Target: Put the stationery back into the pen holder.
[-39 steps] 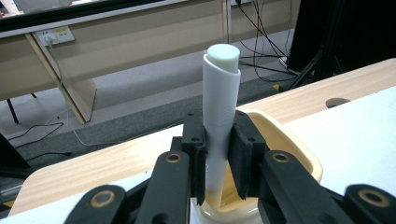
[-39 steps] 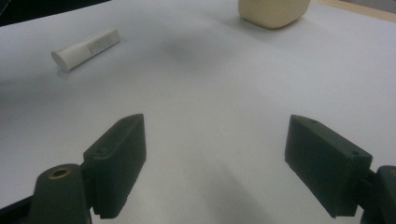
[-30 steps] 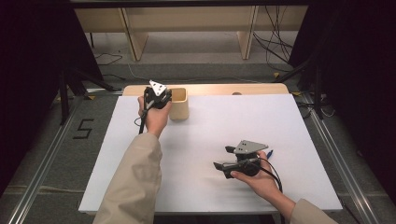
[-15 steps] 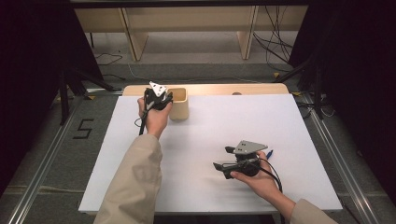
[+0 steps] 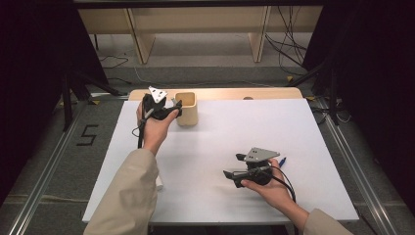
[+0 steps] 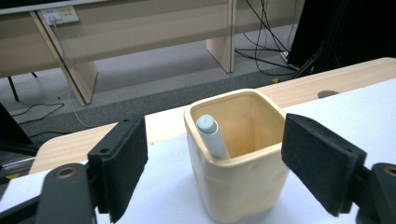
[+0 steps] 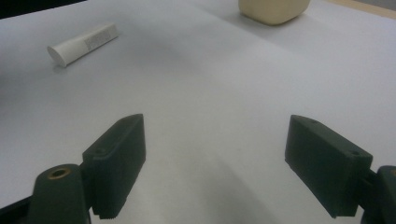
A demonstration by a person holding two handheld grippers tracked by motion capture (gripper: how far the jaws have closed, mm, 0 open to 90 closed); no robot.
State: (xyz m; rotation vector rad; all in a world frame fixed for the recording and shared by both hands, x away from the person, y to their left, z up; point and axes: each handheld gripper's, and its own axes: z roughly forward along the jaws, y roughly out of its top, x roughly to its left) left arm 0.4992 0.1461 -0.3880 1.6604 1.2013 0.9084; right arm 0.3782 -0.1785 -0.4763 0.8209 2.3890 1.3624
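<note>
Grippers both spread wide, nothing held, over white table.

Table's white sheet covers most of the wooden top. Left gripper is raised at the far left, jaws apart on either side of the cream cup, not touching it. Right gripper sits low near the front right, jaws parted above bare sheet. Cup stands upright at the far edge; a white marker leans inside it against the near-left wall. White tube lies flat on the sheet, well apart from the cup.

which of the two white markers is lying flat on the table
The white marker on the white table, seen from the right tongs. The other marker stands tilted inside the cream cup.
</note>
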